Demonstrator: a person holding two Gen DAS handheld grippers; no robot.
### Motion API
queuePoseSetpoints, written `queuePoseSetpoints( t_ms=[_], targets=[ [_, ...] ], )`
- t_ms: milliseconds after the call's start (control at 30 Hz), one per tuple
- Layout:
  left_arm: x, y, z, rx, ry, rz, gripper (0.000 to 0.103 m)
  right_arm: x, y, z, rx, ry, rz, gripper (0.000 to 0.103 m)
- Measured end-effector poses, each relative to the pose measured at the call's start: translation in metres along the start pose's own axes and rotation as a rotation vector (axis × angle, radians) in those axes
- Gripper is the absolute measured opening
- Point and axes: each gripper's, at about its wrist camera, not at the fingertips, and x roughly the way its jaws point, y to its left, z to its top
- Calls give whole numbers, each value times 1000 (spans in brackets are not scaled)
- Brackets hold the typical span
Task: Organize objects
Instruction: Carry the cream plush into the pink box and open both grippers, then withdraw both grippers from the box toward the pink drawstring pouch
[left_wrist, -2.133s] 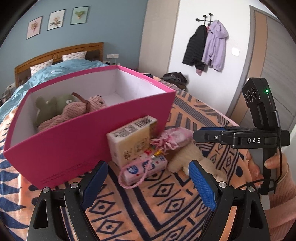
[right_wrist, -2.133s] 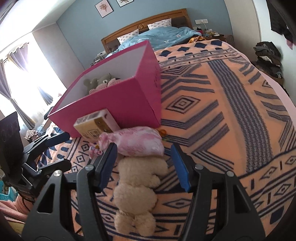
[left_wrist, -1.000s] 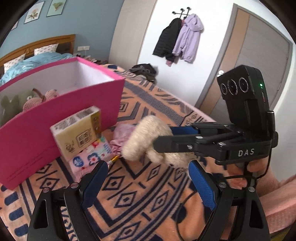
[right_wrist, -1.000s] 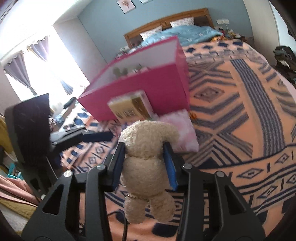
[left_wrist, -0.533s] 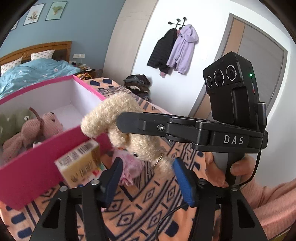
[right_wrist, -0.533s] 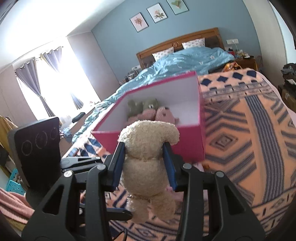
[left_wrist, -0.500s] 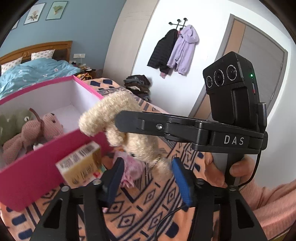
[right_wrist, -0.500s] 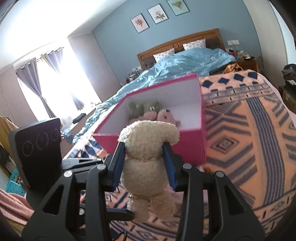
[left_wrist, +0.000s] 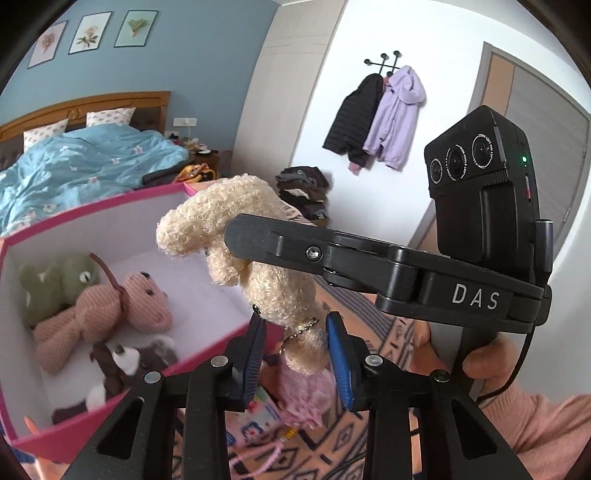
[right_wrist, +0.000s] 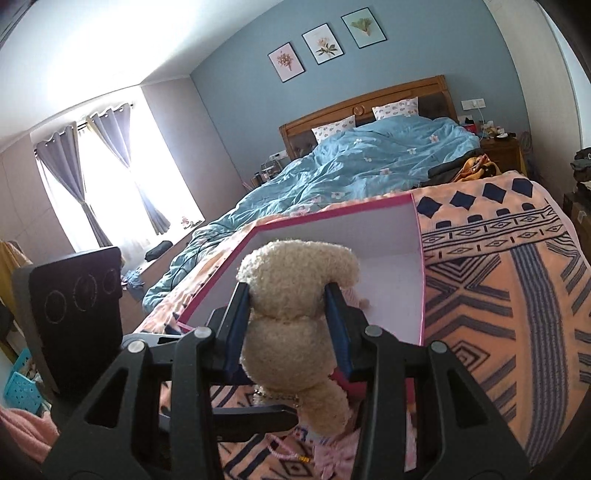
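A cream curly plush toy (left_wrist: 221, 210) hangs in the air over the near wall of the open pink box (left_wrist: 92, 210). My right gripper (right_wrist: 288, 306) is shut on the plush's middle (right_wrist: 295, 266), with the head above the pads and the legs below. In the left wrist view the right gripper (left_wrist: 236, 236) reaches in from the right. My left gripper (left_wrist: 295, 354) is shut on the plush's lower end, which sits between its blue pads. Inside the box lie a pink knit plush (left_wrist: 110, 306), a green plush (left_wrist: 55, 280) and a brown and white one (left_wrist: 122, 362).
The pink box (right_wrist: 332, 210) stands on an orange and navy patterned blanket (right_wrist: 517, 295). A pink pouch (left_wrist: 303, 398) and a small printed packet (left_wrist: 258, 410) lie on the blanket under the grippers. Behind is a bed with a blue duvet (right_wrist: 369, 166). A hand in a pink sleeve (left_wrist: 491, 365) holds the right gripper.
Both grippers rose, carrying the cream plush from the blanket to above the box's near wall. The left jaws went from wide open to shut on the plush's lower end.
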Motion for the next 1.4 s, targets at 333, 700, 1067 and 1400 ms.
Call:
queuePoseSetpoints(
  t_ms=[333,700,1067,1400],
  targets=[
    [12,23,23,-27,-3,62,31,24,-10,24,23,-5,-28,43],
    [37,42,23,-67,54,94,31,51,-29,20,57,64,-116,43],
    [40,42,20,-61,61,143,33,60,-37,9,43,124,-262,51],
    [4,23,6,31,-22,210,52,31,-30,3,33,84,-231,55]
  ],
)
